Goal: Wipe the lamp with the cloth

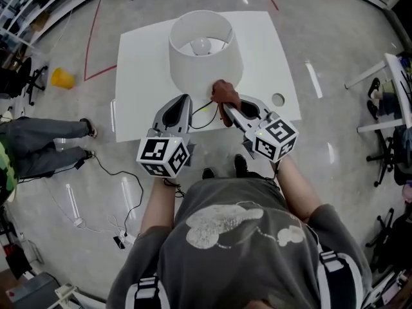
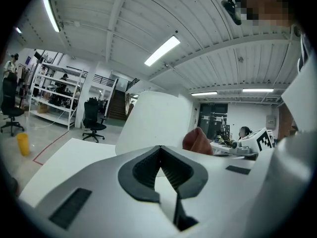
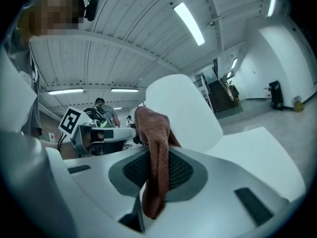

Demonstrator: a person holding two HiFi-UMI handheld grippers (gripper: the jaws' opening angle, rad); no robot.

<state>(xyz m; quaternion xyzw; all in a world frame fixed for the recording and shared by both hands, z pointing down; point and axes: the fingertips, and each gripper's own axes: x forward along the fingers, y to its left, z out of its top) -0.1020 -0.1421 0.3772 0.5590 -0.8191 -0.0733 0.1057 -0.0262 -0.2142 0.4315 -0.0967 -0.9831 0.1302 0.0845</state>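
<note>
A lamp with a wide white shade (image 1: pixel 205 53) stands on the white table (image 1: pixel 138 63), its bulb (image 1: pixel 201 44) showing from above. My right gripper (image 1: pixel 224 109) is shut on a reddish-brown cloth (image 1: pixel 225 93), which is bunched against the near side of the shade. In the right gripper view the cloth (image 3: pixel 154 143) hangs down between the jaws, with the shade (image 3: pixel 183 108) just behind. My left gripper (image 1: pixel 187 99) hovers close to the shade's near-left side, shut and holding nothing. In the left gripper view the shade (image 2: pixel 156 120) rises ahead, the cloth (image 2: pixel 198 140) to its right.
A black cable (image 1: pixel 205 117) runs along the table's near edge, and a round hole (image 1: pixel 278 99) sits at its near right. On the floor are a yellow bin (image 1: pixel 62 78), loose cables (image 1: pixel 122 192) and a seated person's legs (image 1: pixel 48 143) at left. Office chairs stand around.
</note>
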